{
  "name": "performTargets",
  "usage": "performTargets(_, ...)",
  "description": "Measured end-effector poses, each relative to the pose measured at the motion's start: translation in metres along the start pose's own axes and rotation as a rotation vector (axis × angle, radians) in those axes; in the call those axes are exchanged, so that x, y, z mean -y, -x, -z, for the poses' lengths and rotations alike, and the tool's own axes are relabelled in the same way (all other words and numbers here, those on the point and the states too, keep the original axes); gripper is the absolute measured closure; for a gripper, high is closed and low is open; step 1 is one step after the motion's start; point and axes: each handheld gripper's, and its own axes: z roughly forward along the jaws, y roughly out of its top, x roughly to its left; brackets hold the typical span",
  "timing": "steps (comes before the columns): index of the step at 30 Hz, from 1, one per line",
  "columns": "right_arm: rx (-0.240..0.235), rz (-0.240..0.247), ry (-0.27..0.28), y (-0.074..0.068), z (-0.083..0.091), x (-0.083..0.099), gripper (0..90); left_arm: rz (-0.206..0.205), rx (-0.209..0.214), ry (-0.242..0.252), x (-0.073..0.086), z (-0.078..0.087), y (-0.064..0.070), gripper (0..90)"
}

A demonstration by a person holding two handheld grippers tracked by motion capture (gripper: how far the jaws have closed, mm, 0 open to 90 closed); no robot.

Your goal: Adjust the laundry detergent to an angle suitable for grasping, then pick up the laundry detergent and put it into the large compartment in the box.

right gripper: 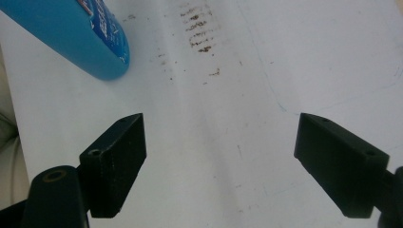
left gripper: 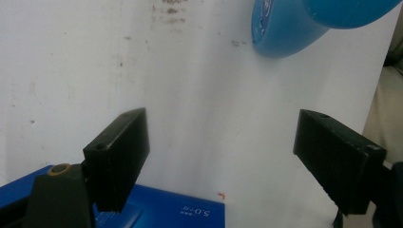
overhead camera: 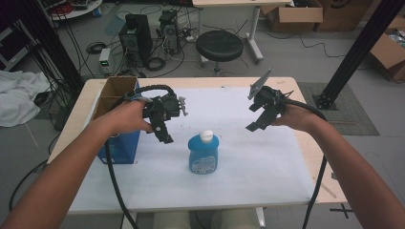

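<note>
A blue bottle (overhead camera: 203, 153) with a white cap stands upright on the white sheet (overhead camera: 248, 176) near the table's middle. My left gripper (overhead camera: 164, 132) hovers up and to the left of the bottle, open and holding nothing. My right gripper (overhead camera: 258, 121) hangs to the bottle's upper right, also open and holding nothing. In the left gripper view the bottle's base (left gripper: 285, 28) shows at the top right, beyond the wide-apart jaws. The right gripper view has the bottle (right gripper: 71, 33) at its top left, well clear of the jaws.
An open cardboard box with blue sides (overhead camera: 119, 138) stands at the table's left edge, under the left hand; its blue face (left gripper: 157, 211) shows below the left jaws. A black stool (overhead camera: 219, 45) and computer towers (overhead camera: 136, 38) stand on the floor behind the table.
</note>
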Motion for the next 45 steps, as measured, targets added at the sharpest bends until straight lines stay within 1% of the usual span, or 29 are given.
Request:
performTargets(6,0.01,0.003,-0.002,0.001,0.002,-0.002,17.6,0.001,-0.003,-0.001,0.0,0.001,-0.001,20.1)
performTargets(13,0.01,0.013,0.006,0.001,0.003,-0.002,17.7,0.0,-0.007,-0.002,-0.001,0.002,0.0,20.1)
performTargets(21,0.01,0.021,0.012,-0.002,0.006,-0.002,17.6,-0.003,-0.007,0.004,-0.002,0.002,0.0,20.2)
performTargets(22,0.011,0.017,0.016,-0.003,0.006,-0.002,17.4,-0.001,-0.006,0.0,-0.002,0.002,0.0,20.2)
performTargets(26,0.02,0.019,0.01,-0.003,0.005,-0.003,17.3,0.0,-0.009,-0.004,0.0,0.002,0.001,20.2)
performTargets(27,0.016,0.017,0.007,-0.004,0.005,-0.003,17.3,-0.001,-0.01,-0.005,0.0,0.003,0.002,20.2)
performTargets(29,0.018,0.026,0.006,-0.006,0.005,-0.003,17.4,0.001,-0.012,0.0,0.0,0.004,0.002,20.3)
performTargets(33,0.022,0.017,0.012,-0.007,0.008,-0.002,17.2,-0.005,-0.015,-0.001,0.001,0.005,0.004,20.3)
performTargets(40,0.022,0.016,0.023,-0.008,0.011,0.0,17.3,-0.009,-0.011,0.017,-0.001,0.008,0.006,20.2)
performTargets(45,0.019,0.013,0.023,-0.007,0.01,0.0,17.2,0.008,-0.01,0.03,-0.003,0.011,0.006,19.8)
